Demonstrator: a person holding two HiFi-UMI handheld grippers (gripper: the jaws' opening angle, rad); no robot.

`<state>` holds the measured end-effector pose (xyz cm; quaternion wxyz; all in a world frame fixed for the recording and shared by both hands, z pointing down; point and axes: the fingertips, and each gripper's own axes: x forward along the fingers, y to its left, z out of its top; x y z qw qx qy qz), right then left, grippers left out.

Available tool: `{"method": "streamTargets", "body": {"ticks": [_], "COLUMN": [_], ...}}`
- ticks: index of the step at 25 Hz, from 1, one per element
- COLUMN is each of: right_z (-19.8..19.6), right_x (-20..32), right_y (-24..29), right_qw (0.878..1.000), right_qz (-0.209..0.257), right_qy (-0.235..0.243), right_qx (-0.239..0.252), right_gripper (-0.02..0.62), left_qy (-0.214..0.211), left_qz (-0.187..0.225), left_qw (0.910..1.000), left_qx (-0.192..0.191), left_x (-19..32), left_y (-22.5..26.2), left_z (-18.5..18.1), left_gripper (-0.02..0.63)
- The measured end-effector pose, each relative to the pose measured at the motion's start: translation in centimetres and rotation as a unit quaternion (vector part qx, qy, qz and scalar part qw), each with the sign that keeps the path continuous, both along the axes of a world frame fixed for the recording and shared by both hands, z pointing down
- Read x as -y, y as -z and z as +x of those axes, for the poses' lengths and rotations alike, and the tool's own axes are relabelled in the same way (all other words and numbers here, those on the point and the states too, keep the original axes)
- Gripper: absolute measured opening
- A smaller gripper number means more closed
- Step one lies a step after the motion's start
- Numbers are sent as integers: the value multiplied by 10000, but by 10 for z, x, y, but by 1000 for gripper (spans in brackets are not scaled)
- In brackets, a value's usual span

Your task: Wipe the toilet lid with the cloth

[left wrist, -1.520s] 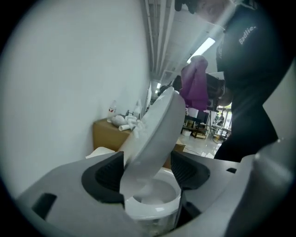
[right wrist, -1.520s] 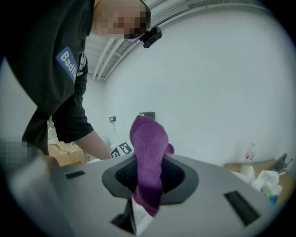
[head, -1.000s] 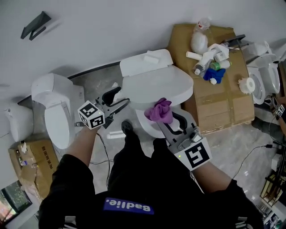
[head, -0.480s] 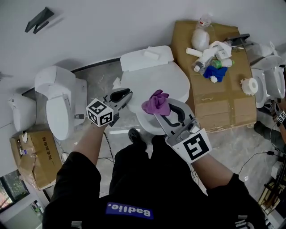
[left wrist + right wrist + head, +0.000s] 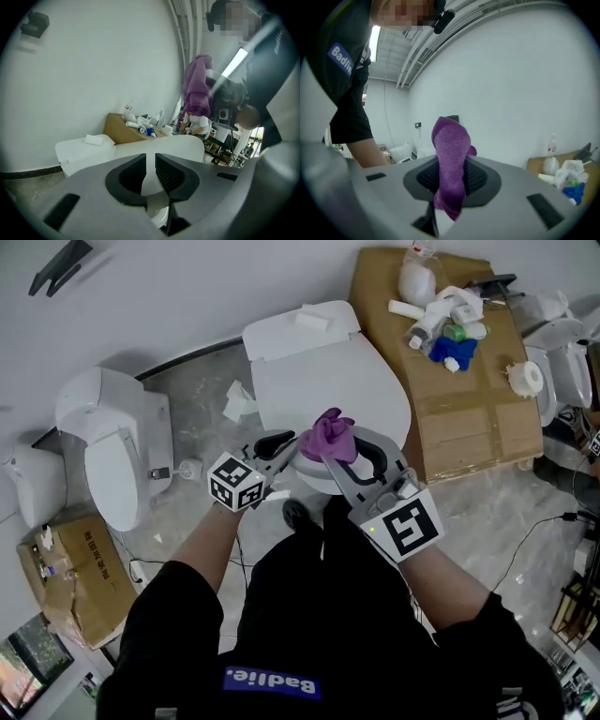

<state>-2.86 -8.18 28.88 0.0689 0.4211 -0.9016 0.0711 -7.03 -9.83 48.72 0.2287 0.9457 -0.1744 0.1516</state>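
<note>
Cloth (image 5: 450,159) pinched in R fingers (image 5: 482,178), L fingers (image 5: 127,177) closing to slit, empty

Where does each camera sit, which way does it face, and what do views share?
Head view: on the person's head, facing steeply down at the toilet lid; forearms, left tool, right tool show.
Left gripper view: on the left tool, facing across the lid to the cardboard box; its jaws, just closing, hold nothing.
Right gripper view: on the right tool, facing the white wall; jaws clamp the purple cloth; arm at left.
Shared: cloth and box, in all three.
</note>
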Motion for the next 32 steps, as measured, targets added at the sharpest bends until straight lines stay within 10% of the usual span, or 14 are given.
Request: {"method": "streamTargets", "body": {"ticks": [12,32], "right_z": [6,36], "right_x": [-43,-53], "right_y": [-61,-173], "right_qw": [9984,9935], "right_qz": [-327,-1088], "right_qy": [-446,236], "right_qx": [-111,-233], "right_gripper": [95,95], "left_qy": [-474,30], "left_qz": [319,-597], "left_qw": [9973,9906], "left_qx": [453,1228], "left_x": [-71,-107], "left_y": [-83,-215], "left_z": [13,11], "left_gripper": [66,20]}}
